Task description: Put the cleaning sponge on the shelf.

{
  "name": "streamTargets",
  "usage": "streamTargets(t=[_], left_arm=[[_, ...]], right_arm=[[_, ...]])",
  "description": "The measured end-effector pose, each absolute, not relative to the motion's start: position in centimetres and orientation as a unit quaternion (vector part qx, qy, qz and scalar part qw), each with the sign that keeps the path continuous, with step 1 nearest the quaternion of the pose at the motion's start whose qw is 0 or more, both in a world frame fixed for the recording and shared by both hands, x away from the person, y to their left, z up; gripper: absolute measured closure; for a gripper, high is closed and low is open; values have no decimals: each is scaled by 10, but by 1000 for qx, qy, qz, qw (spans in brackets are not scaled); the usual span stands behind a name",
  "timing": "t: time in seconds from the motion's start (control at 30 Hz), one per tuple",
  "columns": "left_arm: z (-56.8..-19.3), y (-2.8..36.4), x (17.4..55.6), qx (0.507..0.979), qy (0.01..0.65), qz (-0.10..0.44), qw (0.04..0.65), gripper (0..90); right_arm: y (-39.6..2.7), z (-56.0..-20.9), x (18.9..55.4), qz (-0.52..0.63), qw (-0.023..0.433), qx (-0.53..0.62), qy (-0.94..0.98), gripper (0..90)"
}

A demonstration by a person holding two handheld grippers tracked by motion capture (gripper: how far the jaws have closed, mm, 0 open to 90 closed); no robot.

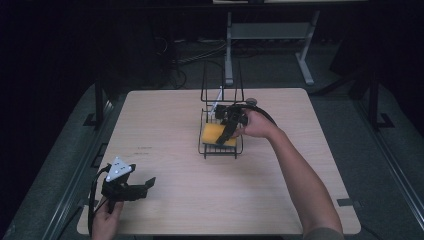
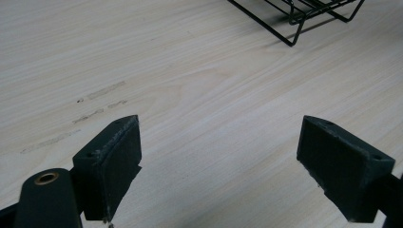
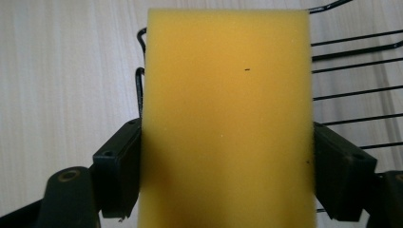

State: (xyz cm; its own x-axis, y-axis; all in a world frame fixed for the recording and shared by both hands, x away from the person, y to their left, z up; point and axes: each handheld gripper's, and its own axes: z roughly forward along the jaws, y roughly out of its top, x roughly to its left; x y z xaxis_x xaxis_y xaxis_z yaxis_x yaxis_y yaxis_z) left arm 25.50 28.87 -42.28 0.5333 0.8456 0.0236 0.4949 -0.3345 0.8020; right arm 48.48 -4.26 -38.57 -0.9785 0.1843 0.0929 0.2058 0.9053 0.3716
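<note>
- Left gripper (image 1: 148, 183): black, blocky jaws with flat matte pads, spread wide and holding nothing. It sits low over the near left corner of the table, gripped by a hand (image 1: 106, 220) at the table edge. A grey three-cornered plate rides on top and a black cable loops off its left side.
- Table (image 1: 165, 125): pale wood-grain laminate, smooth, with rounded corners. The left gripper view shows a few faint grey scuff marks (image 2: 97, 92) on the surface ahead of the jaws.
- Wire rack (image 1: 220, 148): thin black metal rods, a shallow basket below with a tall upright frame at the back. It stands at mid-table, well apart from the left gripper.
- Sponge (image 3: 227, 118): yellow foam block, rectangular, fine porous surface with a tiny dark speck. It lies flat in the rack's basket.
- Right gripper (image 1: 226, 136): jaws clamped on the sponge's two long sides, pads pressed against the foam. It partly covers the sponge in the high view.
- Right forearm (image 1: 300, 175): bare, crossing the near right of the table toward the rack.
- Beyond the table: dark floor, grey metal stand legs (image 1: 306, 62), loose cables.
</note>
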Motion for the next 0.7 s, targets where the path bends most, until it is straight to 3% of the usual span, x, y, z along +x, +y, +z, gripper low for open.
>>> streamTargets(t=[0.7], left_arm=[[-423, 291, 252, 786, 426, 227, 387, 143]], right_arm=[[-44, -398, 492, -186, 35, -109, -976, 214]])
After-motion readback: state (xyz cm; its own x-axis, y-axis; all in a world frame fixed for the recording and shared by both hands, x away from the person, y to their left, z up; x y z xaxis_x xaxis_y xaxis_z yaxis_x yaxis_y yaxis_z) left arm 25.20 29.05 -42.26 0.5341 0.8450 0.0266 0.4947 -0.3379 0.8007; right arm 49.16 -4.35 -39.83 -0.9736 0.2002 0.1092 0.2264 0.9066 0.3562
